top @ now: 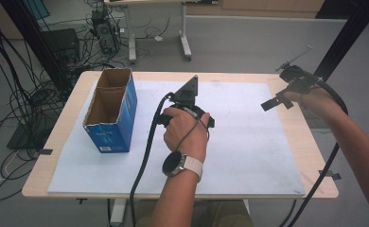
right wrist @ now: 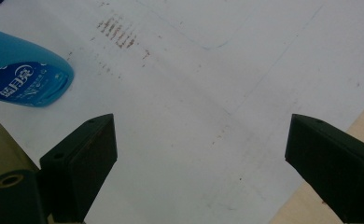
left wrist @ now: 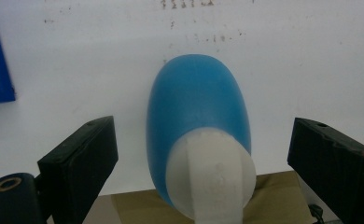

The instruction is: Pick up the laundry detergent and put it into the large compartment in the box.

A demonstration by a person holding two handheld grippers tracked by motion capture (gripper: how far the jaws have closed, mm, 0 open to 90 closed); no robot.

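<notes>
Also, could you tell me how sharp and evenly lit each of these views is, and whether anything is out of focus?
High view: even light, fairly sharp, soft shadows beside the blue box. Left gripper view: the blue bottle is soft, its white cap blurred from closeness; the white mat looks bright, nearly washed out. Right gripper view: the mat's brown marks are sharp, the bottle label readable, the black jaws dark.

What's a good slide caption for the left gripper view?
Open left claw straddling a blue plastic bottle with a white cap, lying on the white mat.
</notes>
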